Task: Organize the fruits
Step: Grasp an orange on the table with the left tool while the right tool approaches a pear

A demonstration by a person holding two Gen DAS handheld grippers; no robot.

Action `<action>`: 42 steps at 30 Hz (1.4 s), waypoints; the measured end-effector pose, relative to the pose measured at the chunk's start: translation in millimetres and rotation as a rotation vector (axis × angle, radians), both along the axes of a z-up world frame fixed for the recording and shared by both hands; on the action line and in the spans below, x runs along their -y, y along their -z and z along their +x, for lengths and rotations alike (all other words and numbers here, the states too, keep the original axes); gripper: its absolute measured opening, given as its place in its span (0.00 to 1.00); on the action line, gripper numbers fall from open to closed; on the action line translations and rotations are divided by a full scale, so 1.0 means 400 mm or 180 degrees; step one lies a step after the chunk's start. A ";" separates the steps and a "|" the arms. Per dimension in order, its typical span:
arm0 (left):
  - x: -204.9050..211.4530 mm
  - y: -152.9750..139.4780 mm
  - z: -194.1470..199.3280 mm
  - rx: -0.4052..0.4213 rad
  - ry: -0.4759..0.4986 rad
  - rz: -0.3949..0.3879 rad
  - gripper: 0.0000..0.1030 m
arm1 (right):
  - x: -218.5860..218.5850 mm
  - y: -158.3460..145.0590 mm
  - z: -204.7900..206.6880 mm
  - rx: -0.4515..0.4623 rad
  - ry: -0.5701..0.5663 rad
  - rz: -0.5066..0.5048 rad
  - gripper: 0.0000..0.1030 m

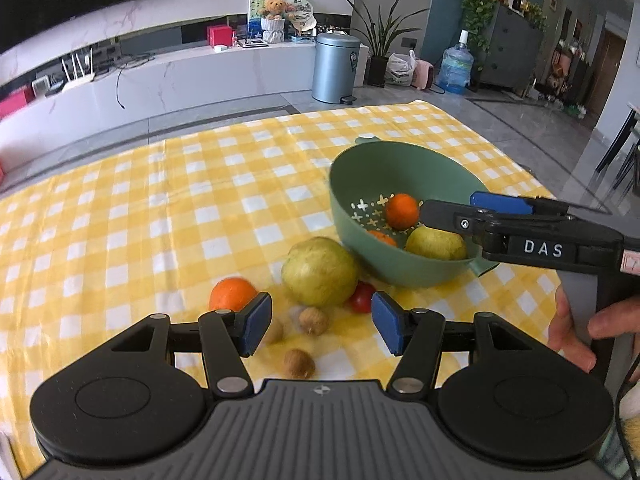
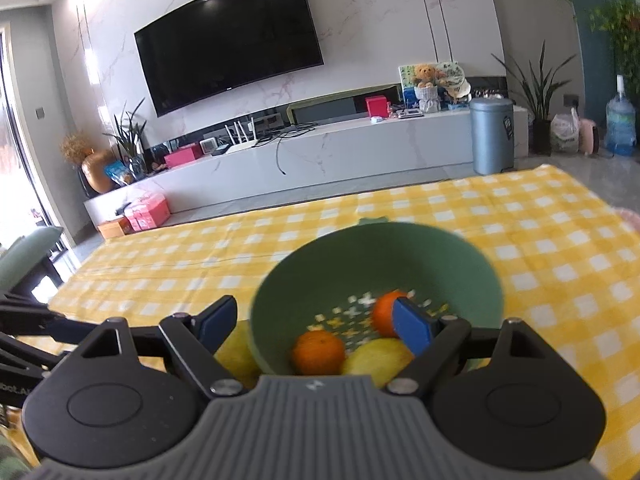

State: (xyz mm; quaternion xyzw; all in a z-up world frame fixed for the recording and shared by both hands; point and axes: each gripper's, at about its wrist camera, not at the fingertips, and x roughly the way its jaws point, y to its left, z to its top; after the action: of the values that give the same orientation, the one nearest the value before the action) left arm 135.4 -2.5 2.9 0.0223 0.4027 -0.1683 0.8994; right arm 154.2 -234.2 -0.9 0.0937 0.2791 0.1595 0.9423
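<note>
A green colander bowl (image 1: 360, 184) (image 2: 376, 248) on the yellow checked cloth holds two oranges (image 1: 402, 210) (image 2: 318, 352) and a yellow-green fruit (image 1: 436, 243) (image 2: 376, 360). Beside it on the cloth lie a larger yellow-green fruit (image 1: 320, 272), an orange (image 1: 232, 294), a small red tomato (image 1: 362, 297) and brown nuts (image 1: 314, 320). My left gripper (image 1: 322, 324) hovers open above the loose fruit, nothing pressed between its blue pads. My right gripper (image 2: 316, 322) (image 1: 452, 206) stands open over the bowl's near rim, holding nothing.
A hand (image 1: 572, 332) grips the right tool's handle at the right edge. The checked table (image 1: 160, 200) stretches left and far beyond the bowl. Behind it are a TV bench, a grey bin (image 1: 336, 68) and plants.
</note>
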 end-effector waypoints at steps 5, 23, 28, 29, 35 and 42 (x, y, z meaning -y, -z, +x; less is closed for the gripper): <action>-0.061 0.005 -0.015 0.0067 -0.0066 -0.0165 0.66 | -0.072 0.003 -0.047 0.0199 -0.0047 -0.0082 0.79; -0.131 0.112 0.011 0.0177 -0.0248 -0.0079 0.66 | -0.264 0.065 -0.086 0.0367 -0.0629 -0.1079 0.48; -0.132 0.141 0.044 0.0169 -0.0358 -0.0125 0.63 | -0.274 0.083 -0.071 0.0341 -0.0632 -0.1226 0.46; -0.130 0.147 0.051 0.0173 -0.0368 -0.0112 0.63 | -0.278 0.085 -0.070 0.0355 -0.0623 -0.1269 0.46; -0.125 0.175 0.084 0.0154 -0.0356 -0.0101 0.63 | -0.279 0.090 -0.057 0.0364 -0.0563 -0.1297 0.46; -0.118 0.194 0.107 0.0060 -0.0361 -0.0092 0.55 | -0.263 0.094 -0.043 0.0297 -0.0518 -0.1174 0.45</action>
State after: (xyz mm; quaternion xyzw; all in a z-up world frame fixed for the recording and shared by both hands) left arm 178.1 44.6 -74.7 -0.0121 0.3925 -0.1226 0.9115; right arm 137.0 -129.2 -38.3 -0.1107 0.2663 0.1856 0.9394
